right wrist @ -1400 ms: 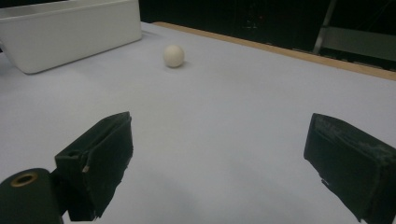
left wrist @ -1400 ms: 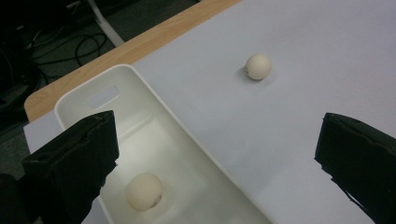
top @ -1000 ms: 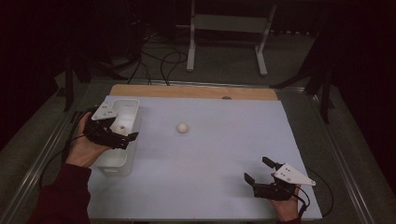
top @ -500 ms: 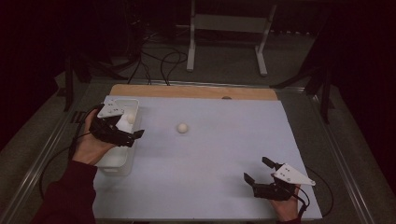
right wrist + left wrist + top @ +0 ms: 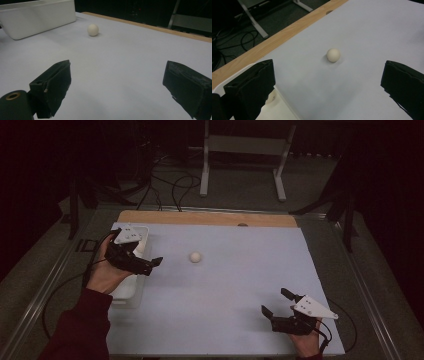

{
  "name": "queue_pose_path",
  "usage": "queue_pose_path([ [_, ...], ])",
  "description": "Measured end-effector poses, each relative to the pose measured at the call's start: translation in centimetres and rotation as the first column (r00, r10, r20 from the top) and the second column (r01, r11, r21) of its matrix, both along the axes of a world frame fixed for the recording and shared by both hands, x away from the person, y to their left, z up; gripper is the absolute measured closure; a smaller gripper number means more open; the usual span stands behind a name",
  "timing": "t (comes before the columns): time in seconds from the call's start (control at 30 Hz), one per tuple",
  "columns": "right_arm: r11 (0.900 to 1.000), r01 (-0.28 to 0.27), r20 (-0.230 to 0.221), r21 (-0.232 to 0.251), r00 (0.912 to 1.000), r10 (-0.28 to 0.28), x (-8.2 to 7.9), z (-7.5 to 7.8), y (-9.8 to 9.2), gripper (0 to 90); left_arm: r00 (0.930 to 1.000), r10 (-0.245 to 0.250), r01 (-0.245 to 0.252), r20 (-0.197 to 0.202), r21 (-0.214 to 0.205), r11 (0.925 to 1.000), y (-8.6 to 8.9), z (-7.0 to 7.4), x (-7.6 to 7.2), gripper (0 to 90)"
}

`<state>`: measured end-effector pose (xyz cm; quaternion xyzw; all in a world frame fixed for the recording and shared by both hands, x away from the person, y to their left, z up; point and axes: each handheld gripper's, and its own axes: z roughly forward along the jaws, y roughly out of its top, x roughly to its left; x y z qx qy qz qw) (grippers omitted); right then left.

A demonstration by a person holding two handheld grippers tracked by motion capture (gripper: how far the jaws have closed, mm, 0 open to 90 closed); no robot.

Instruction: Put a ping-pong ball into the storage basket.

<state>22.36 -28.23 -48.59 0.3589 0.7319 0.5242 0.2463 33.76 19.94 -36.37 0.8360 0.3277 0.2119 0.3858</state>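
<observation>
On the white sheet (image 5: pixel 225 295): one ball (image 5: pixel 195 256), one bin (image 5: pixel 131 290), two tools.

Small cream ball (image 5: pixel 196 256), round and smooth, lies free on white sheet, approx. mid-table, near white bin.

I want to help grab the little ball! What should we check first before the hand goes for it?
1. Left gripper jaws open wide: ok.
2. Ball lying free on the white sheet, nothing touching it: ok.
3. Ball lined up between the jaws in the left gripper view: ok.
4. Path to the ball clear: ok.
5. White bin beside the sheet, open on top: ok.
6. Right gripper far from the ball, out of the way: ok.
</observation>
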Motion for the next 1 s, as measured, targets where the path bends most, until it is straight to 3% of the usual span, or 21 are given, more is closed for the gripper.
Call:
queue_pose_path([
  [1.0, 1.0000, 0.001, 0.004, 0.005, 1.0000, -0.001, 0.0, 0.1, -0.1, 7.8, 0.9998, -0.018, 0.018, -0.004, 0.009, 0.9998, -3.4, -0.6, 1.1, 0.0],
])
